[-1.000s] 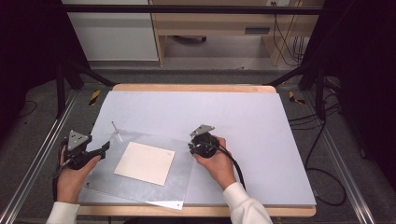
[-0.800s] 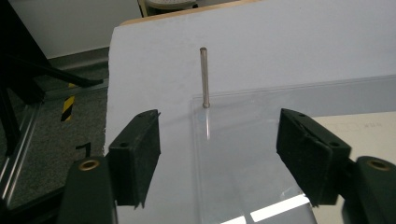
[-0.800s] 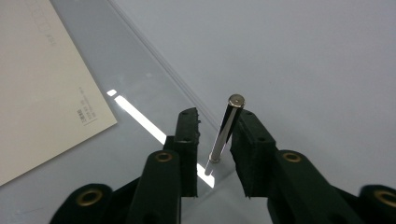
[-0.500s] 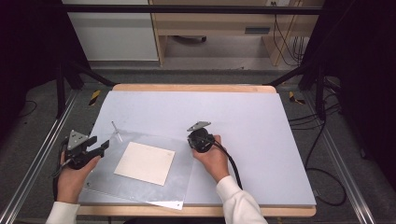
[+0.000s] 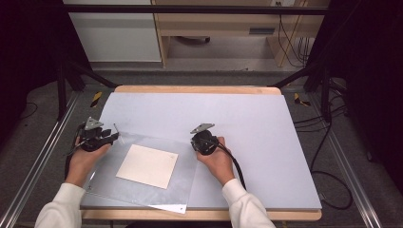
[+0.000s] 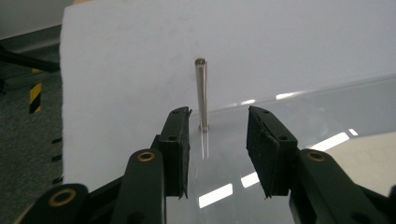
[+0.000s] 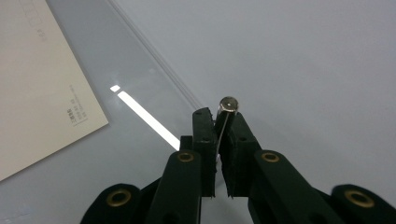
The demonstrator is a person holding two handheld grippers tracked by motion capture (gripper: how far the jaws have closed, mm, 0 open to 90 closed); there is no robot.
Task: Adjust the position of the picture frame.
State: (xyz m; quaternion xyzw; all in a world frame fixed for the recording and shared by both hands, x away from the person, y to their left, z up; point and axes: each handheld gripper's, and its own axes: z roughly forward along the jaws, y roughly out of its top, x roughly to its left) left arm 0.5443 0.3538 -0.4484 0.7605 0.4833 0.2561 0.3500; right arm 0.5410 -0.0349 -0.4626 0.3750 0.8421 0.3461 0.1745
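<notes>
Between the right gripper [image 7: 218,122] pads, a metal pin [image 7: 228,103] stands clamped.

My left gripper [image 5: 114,137] has slid toward one o'clock up to the upright pin [image 6: 201,93], its jaws narrowing around it without touching; the right gripper [image 7: 218,122] clamped its own pin [image 7: 228,104].

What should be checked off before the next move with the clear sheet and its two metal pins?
1. Right gripper shut on the right pin: ok.
2. Left gripper lined up on the left pin, which stands between the jaws: ok.
3. Left pads pressing on that pin: not ok; jaws have just been closing, gaps remain.
4. Left pin upright on the clear sheet: ok.
5. Card lying flat at the sheet: ok; above or beneath, cannot tell.
</notes>
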